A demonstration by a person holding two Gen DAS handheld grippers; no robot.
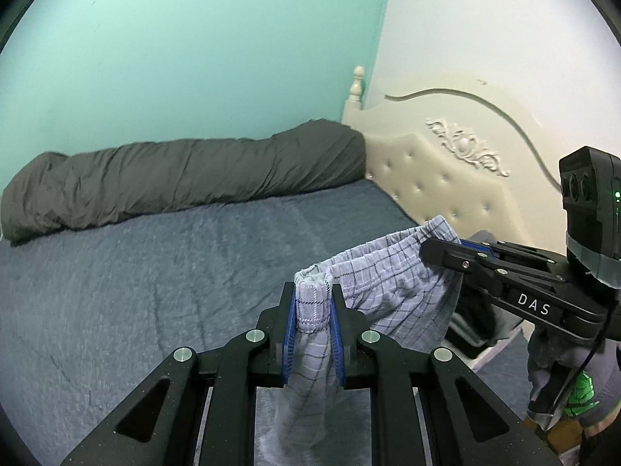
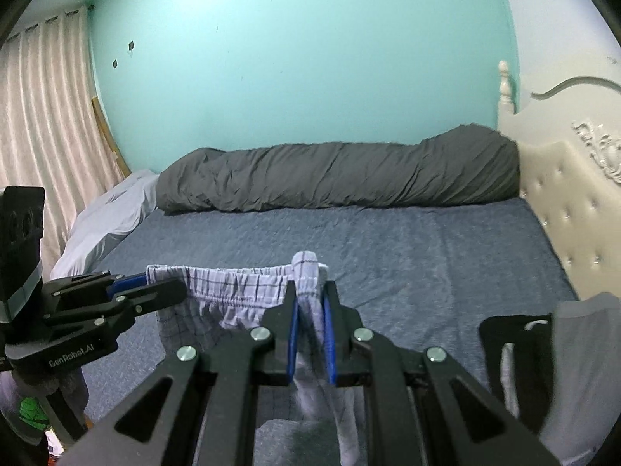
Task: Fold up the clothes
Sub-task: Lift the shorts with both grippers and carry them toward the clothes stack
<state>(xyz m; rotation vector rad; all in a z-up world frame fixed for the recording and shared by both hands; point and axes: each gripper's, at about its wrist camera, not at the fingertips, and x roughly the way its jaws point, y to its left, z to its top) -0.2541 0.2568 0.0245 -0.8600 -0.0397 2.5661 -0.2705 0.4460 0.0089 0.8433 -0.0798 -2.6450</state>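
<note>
A pair of light lavender plaid shorts (image 1: 392,291) hangs in the air above the bed, stretched by its elastic waistband between both grippers. My left gripper (image 1: 313,291) is shut on one end of the waistband, and cloth hangs down between its blue pads. In the left wrist view the right gripper (image 1: 434,250) comes in from the right, clamped on the other end. My right gripper (image 2: 309,291) pinches the plaid shorts (image 2: 229,291) in the right wrist view. There the left gripper (image 2: 170,285) reaches in from the left and holds the far waistband corner.
A blue bedspread (image 1: 174,264) covers the bed below. A rolled dark grey duvet (image 1: 186,182) lies along the teal wall. The cream tufted headboard (image 1: 438,178) stands at right. Dark and grey clothes (image 2: 543,353) lie near the headboard. A pale pillow (image 2: 104,213) and curtain (image 2: 42,108) are at left.
</note>
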